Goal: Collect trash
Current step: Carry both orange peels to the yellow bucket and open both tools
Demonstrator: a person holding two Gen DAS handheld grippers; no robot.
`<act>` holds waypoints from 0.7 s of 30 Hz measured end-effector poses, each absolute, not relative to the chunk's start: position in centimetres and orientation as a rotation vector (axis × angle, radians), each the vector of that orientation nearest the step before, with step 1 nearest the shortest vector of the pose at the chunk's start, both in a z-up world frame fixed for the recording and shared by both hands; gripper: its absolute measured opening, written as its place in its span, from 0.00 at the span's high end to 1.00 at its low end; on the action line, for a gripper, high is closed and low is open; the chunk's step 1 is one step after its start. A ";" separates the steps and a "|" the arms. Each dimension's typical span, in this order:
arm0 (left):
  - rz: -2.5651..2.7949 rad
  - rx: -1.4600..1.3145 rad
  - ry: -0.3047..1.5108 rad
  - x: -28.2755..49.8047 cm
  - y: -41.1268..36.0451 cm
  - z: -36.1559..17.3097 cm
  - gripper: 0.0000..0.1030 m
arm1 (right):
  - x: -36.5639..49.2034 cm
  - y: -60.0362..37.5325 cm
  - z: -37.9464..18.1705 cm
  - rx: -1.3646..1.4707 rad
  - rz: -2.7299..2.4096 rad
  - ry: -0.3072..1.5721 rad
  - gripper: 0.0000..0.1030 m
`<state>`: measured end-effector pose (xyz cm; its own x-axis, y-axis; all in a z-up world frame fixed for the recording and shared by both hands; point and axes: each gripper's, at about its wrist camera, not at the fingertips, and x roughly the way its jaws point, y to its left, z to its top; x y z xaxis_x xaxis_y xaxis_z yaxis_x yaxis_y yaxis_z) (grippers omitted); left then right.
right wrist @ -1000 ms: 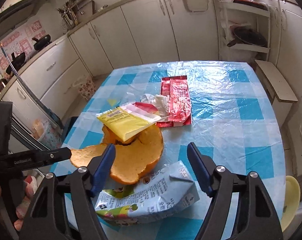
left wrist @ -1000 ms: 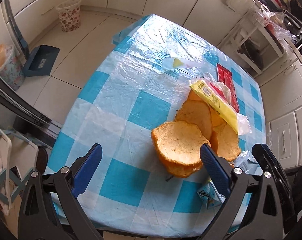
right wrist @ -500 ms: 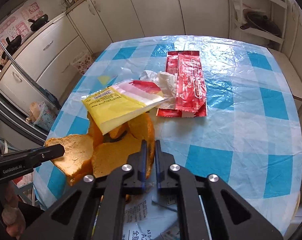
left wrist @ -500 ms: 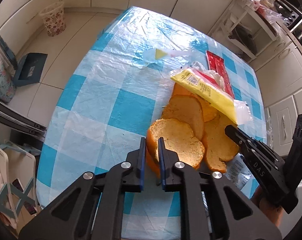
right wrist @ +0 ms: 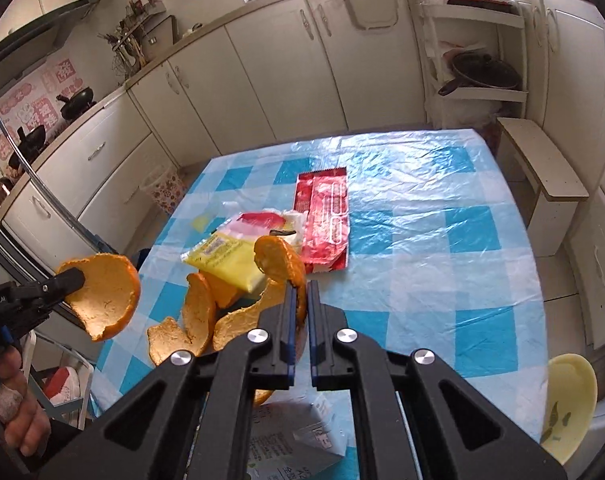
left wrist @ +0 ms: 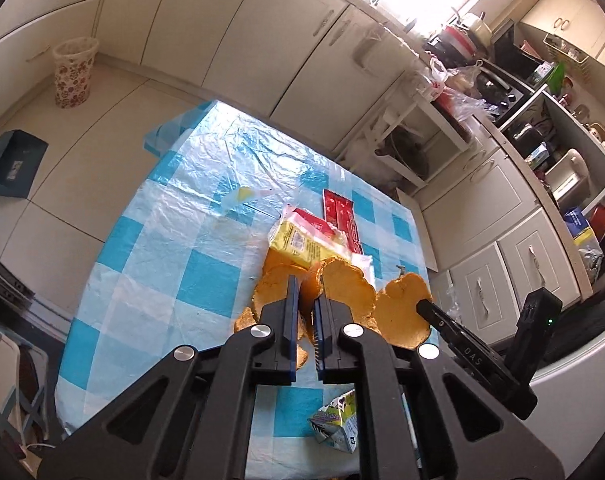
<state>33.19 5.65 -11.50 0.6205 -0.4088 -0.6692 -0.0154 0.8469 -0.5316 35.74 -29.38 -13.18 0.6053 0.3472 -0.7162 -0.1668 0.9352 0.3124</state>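
While raised, each claw pinches orange peel.

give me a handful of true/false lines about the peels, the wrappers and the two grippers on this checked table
1. The left gripper is shut on a curved orange peel piece. True.
2. The right gripper hangs open over the table. False: it is shut on another orange peel strip.
3. The flat red foil wrapper lies on the blue-and-white checked tablecloth. True.
4. The yellow plastic packet is held by a gripper. False: it rests among the peels, ungripped.
5. A flowery wastebasket stands on the table. False: it stands on the floor by the cabinets.
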 end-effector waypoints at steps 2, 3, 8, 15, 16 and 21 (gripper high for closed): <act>-0.254 -0.528 0.882 33.0 5.2 -11.5 0.94 | 35.1 -31.0 -12.2 0.242 0.273 0.836 0.94; -0.265 -0.524 0.883 32.9 4.9 -11.4 0.94 | 34.8 -31.8 -11.7 0.250 0.258 0.821 0.94; -0.333 -0.487 0.869 32.0 2.7 -10.9 0.94 | 33.3 -36.6 -10.5 0.270 0.155 0.773 0.94; -0.450 -0.433 0.877 30.9 -2.5 -10.3 0.94 | 29.9 -44.5 -11.0 0.196 -0.037 0.779 0.94; -0.465 -0.421 0.883 30.7 -3.6 -10.2 0.94 | 29.4 -45.8 -11.4 0.188 -0.064 0.792 0.94; -0.568 -0.339 0.929 29.5 -11.5 -10.4 0.94 | 27.1 -51.6 -14.2 0.165 -0.177 0.880 0.94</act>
